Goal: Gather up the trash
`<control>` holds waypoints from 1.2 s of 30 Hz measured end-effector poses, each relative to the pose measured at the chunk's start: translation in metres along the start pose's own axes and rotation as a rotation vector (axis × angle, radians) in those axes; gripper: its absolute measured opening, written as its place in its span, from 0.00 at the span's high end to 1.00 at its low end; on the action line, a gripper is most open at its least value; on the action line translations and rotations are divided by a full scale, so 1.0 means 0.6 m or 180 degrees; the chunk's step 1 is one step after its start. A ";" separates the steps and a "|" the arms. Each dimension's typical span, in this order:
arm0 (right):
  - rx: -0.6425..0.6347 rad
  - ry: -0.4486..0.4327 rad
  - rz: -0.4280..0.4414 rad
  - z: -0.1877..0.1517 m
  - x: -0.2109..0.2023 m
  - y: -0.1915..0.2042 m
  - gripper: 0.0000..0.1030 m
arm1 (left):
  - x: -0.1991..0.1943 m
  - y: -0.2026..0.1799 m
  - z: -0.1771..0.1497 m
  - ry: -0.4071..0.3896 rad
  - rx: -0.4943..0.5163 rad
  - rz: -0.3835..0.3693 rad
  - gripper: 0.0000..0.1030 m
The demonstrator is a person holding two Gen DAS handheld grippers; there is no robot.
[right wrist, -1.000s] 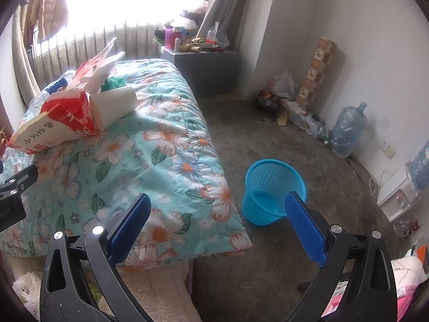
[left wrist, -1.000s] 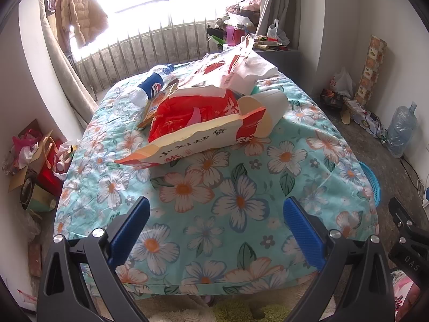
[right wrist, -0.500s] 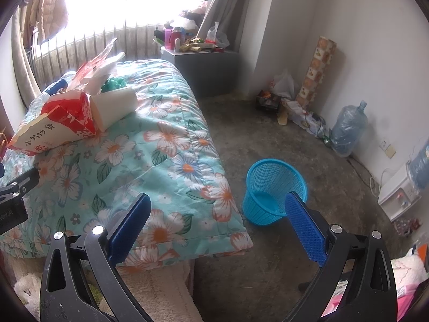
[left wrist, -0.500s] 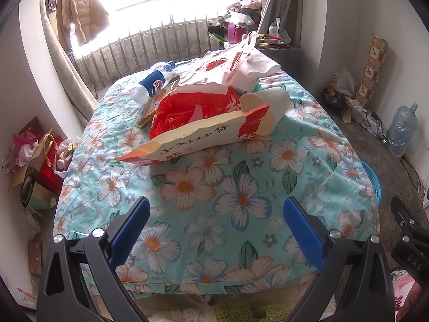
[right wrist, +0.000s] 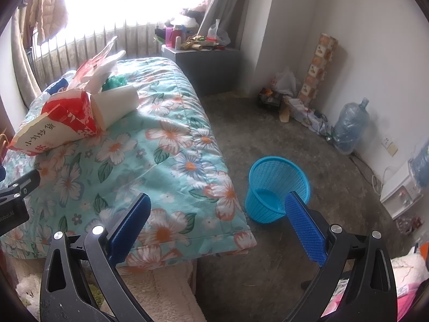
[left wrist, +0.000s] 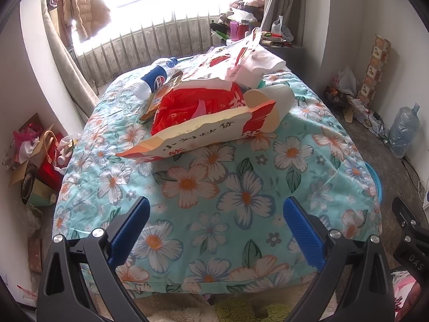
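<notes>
The left gripper (left wrist: pixel 214 225) has its blue fingers (left wrist: pixel 128 230) spread wide and holds nothing. It hangs over the near end of the bed (left wrist: pixel 241 187), above bare floral quilt. The right gripper (right wrist: pixel 215 221) is likewise spread wide and empty, positioned past the bed's near corner.

The trash lies in one pile toward the far half of the bed: a torn red-and-cream paper bag (left wrist: pixel 203 131) nearest, a paper cup (left wrist: pixel 273 102) on its side touching the bag's right end, a plastic bottle (left wrist: pixel 155 77) with a blue label at the far left, and white and printed plastic bags (left wrist: pixel 249 64) behind. A green item behind the cup is too hidden to identify.

Step in hand: the approach, with no item yet gripped. The next move probably calls for reaching the left gripper forward to the paper bag's near edge and closing on it.

The blue mesh wastebasket (right wrist: pixel 278 182) stands upright and empty on the floor just beside the bed's right edge. Open floor surrounds it, giving clear room for a drop.
</notes>
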State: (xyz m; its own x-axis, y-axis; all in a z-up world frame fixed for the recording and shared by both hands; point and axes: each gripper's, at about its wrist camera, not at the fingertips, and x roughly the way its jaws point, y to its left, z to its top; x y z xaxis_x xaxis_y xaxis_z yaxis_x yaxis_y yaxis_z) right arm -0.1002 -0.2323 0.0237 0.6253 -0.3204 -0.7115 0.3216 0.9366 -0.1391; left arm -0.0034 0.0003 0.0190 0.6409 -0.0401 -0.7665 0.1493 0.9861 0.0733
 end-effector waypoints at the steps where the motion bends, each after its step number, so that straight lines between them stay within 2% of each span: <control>1: 0.0002 0.0012 0.0010 0.000 0.002 0.001 0.08 | 0.002 0.001 0.000 0.0011 -0.0005 0.0003 0.05; 8: 0.0025 0.0126 0.0236 0.007 0.019 0.017 0.07 | 0.019 0.012 0.002 0.0095 -0.0062 0.0036 0.05; 13: -0.0081 0.0137 0.0175 0.020 0.029 0.040 0.07 | 0.036 0.029 0.007 0.0143 -0.0120 0.0083 0.05; 18: -0.0209 0.0114 0.0212 0.033 0.042 0.058 0.08 | 0.052 0.069 0.015 0.0067 -0.0236 0.0175 0.05; 21: -0.0282 0.0100 0.0415 0.043 0.049 0.069 0.08 | 0.063 0.104 0.021 0.0021 -0.0295 0.0280 0.05; 25: -0.0098 -0.0017 0.0813 0.065 0.055 0.071 0.08 | 0.073 0.157 0.030 -0.0066 -0.0371 0.0299 0.05; 27: 0.0008 -0.0104 0.0875 0.081 0.056 0.074 0.08 | 0.070 0.179 0.034 -0.0187 -0.0383 0.0184 0.05; 30: 0.0110 -0.0194 0.0931 0.109 0.059 0.082 0.08 | 0.064 0.214 0.040 -0.0406 -0.0424 -0.0271 0.05; 32: 0.0165 -0.0239 0.1001 0.128 0.062 0.088 0.08 | 0.060 0.240 0.050 -0.0542 -0.0572 -0.0623 0.05; 36: 0.0187 -0.0239 0.1115 0.156 0.073 0.101 0.13 | 0.058 0.273 0.082 -0.0606 -0.0847 -0.0904 0.05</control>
State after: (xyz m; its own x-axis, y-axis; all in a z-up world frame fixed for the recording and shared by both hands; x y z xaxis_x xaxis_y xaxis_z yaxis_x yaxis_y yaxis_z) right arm 0.0134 -0.2030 0.0485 0.7547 0.0068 -0.6561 0.1175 0.9824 0.1454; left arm 0.0803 0.1524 0.0359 0.7336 -0.3202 -0.5994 0.1563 0.9379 -0.3098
